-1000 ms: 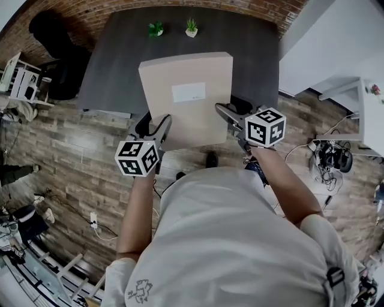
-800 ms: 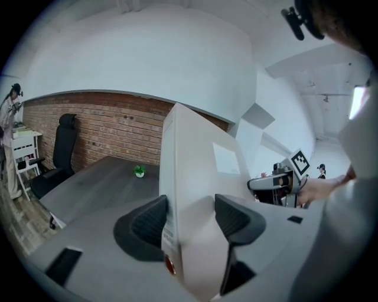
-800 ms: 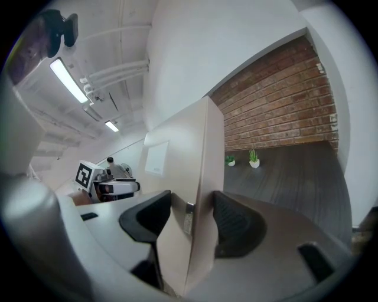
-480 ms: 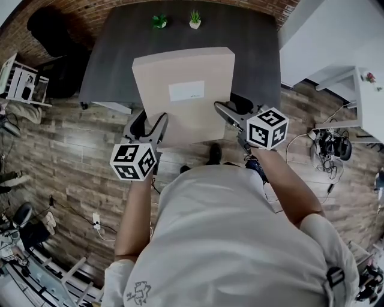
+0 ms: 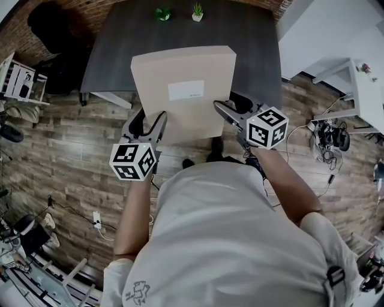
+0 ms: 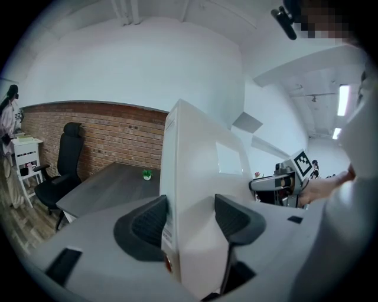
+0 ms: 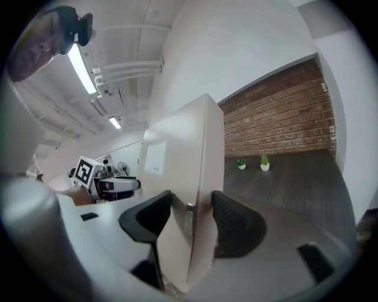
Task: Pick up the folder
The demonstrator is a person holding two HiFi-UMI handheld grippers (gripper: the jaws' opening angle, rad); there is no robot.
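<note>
The folder (image 5: 183, 90) is a thick beige box file with a white label. It is held flat in the air between both grippers, partly over the near edge of the dark table (image 5: 252, 54). My left gripper (image 5: 153, 123) is shut on its near left corner. My right gripper (image 5: 225, 114) is shut on its near right edge. In the left gripper view the folder (image 6: 201, 177) fills the gap between both pads of that gripper (image 6: 192, 221). The right gripper view shows the folder's edge (image 7: 183, 153) clamped the same way by the right gripper (image 7: 190, 221).
Two small potted plants (image 5: 162, 13) (image 5: 197, 11) stand at the table's far edge. A black office chair (image 6: 62, 171) is left of the table, before a brick wall (image 7: 277, 112). A white desk (image 5: 360, 78) and cables lie to the right, with wood floor (image 5: 72, 144) underfoot.
Both grippers have carried the folder back from the table toward the person. The table and plants have slid further up the head view. The grips have not changed.
</note>
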